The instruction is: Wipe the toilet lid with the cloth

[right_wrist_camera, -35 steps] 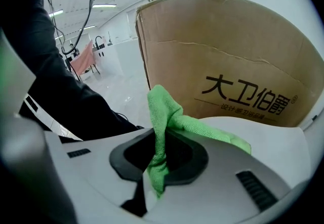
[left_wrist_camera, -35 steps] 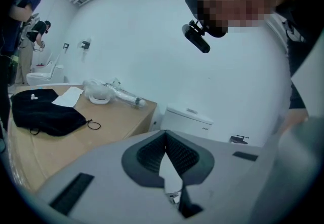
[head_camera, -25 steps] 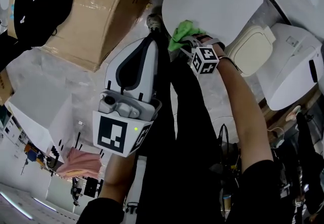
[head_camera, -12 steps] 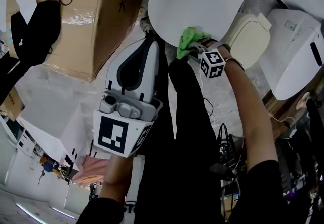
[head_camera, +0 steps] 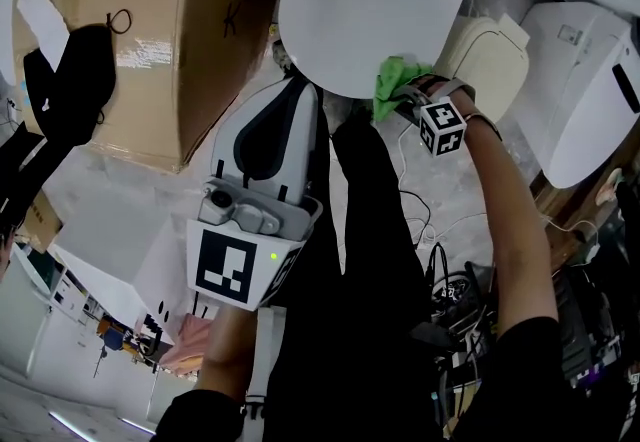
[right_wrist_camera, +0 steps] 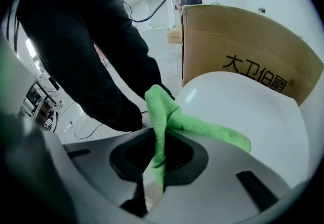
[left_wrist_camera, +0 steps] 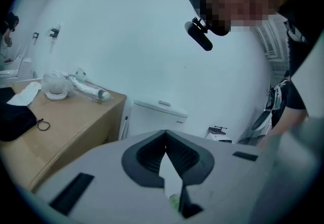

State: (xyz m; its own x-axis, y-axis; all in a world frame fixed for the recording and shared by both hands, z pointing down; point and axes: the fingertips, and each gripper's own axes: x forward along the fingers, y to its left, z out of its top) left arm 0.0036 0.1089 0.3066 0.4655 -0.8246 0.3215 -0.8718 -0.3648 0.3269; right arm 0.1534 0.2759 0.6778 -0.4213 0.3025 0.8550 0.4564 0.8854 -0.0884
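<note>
Right tool [right_wrist_camera: 157,153]: jaws clamped on the green cloth [right_wrist_camera: 167,111]; a fold runs down between the pads, the rest fans out toward 3 o'clock onto the toilet lid [right_wrist_camera: 243,111].

Head view: right tool [head_camera: 403,98] sits at the lid's 5 o'clock edge; cloth [head_camera: 397,80] is bunched at its tips and touches the white toilet lid [head_camera: 370,0] rim. Right forearm [head_camera: 505,220] is stretched out straight from 5 o'clock up toward 12, bare to the black sleeve, wrist just behind the marker cube.

Left tool [left_wrist_camera: 164,134]: pad tips meet, nothing gripped; a white sliver and a speck of green show through the gap lower down. Head view: left tool [head_camera: 298,90] is held close to the body, pointing at 12 o'clock, tips just short of the lid's 7 o'clock edge and not touching the cloth; the hand gripping it is mostly hidden under the housing. Black trousers [head_camera: 350,260] lie between the two arms.

Cardboard box [right_wrist_camera: 243,50] stands behind the lid; black print reads "大卫伯爵". Head view: box [head_camera: 170,20] at 10–11 o'clock, print there too skewed to read. Beige lid [head_camera: 490,55] is just beside the white lid at 3 o'clock; white toilet tank [left_wrist_camera: 157,116] ahead of the left tool, its label too small to read.
</note>
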